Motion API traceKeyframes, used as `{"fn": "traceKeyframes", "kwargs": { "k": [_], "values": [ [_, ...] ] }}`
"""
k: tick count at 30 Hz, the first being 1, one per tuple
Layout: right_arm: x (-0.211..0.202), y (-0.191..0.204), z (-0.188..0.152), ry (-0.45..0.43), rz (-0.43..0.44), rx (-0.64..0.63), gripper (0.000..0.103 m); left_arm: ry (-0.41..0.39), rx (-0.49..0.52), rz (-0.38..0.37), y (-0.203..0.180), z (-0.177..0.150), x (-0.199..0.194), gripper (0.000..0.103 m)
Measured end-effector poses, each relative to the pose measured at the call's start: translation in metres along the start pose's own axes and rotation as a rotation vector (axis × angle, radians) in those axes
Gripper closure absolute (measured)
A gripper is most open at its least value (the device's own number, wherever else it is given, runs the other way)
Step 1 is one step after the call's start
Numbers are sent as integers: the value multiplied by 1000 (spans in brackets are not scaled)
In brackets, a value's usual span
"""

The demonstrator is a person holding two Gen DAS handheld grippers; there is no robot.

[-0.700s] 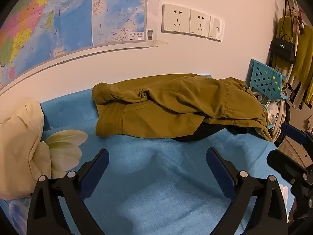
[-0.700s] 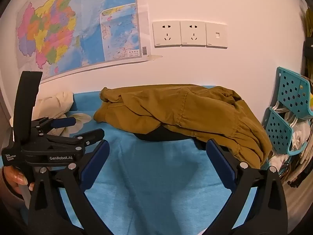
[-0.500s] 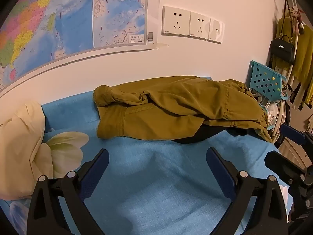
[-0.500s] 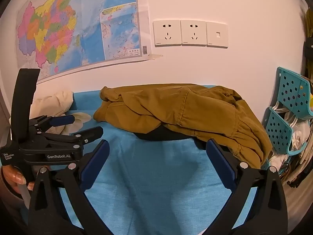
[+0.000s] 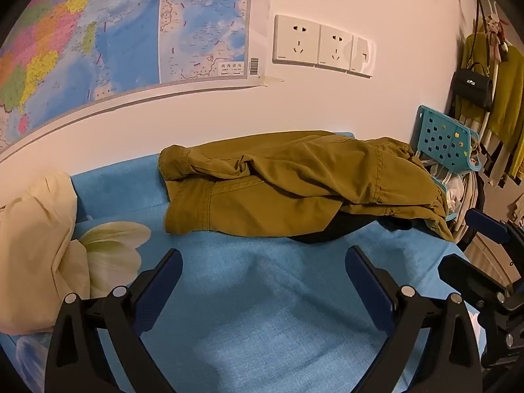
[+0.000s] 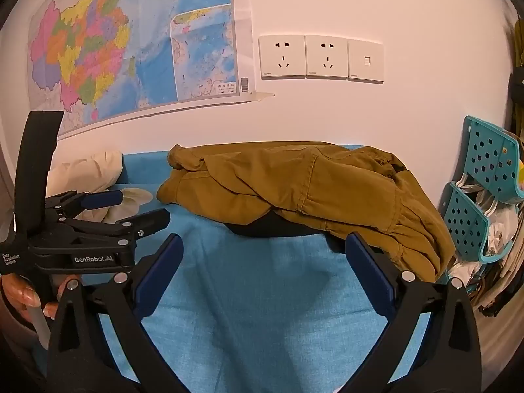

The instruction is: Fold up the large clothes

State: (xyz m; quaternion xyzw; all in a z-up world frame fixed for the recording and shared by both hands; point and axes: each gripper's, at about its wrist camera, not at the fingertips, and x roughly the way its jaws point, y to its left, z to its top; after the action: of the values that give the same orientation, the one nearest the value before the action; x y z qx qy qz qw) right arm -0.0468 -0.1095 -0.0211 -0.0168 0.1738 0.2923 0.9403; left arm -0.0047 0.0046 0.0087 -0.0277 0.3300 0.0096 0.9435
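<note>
Approach, before any fold

The left gripper (image 5: 263,276) and right gripper (image 6: 262,262) hung with jaws apart, holding nothing, over the blue bedspread (image 5: 262,311); the crumpled olive jacket (image 5: 294,190) lay ahead against the wall. Next, likely: reach in, spread it flat.

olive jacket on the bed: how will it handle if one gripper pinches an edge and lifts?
Likely floppy: the olive jacket lies crumpled in soft folds, so a pinched edge should lift while the rest drapes and drags. Probably heavy for cloth, judging by its thick seams and dark lining. It may snag the blue bedsheet. Both grippers, left and right, are open and clear of it.
</note>
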Motion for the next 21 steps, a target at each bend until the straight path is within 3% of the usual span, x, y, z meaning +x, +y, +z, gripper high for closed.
{"fn": "traceKeyframes", "kwargs": {
  "k": [21],
  "values": [
    [2, 0, -2, 2, 3, 2, 6, -14, -9, 8, 3, -1, -3, 7]
  ]
}}
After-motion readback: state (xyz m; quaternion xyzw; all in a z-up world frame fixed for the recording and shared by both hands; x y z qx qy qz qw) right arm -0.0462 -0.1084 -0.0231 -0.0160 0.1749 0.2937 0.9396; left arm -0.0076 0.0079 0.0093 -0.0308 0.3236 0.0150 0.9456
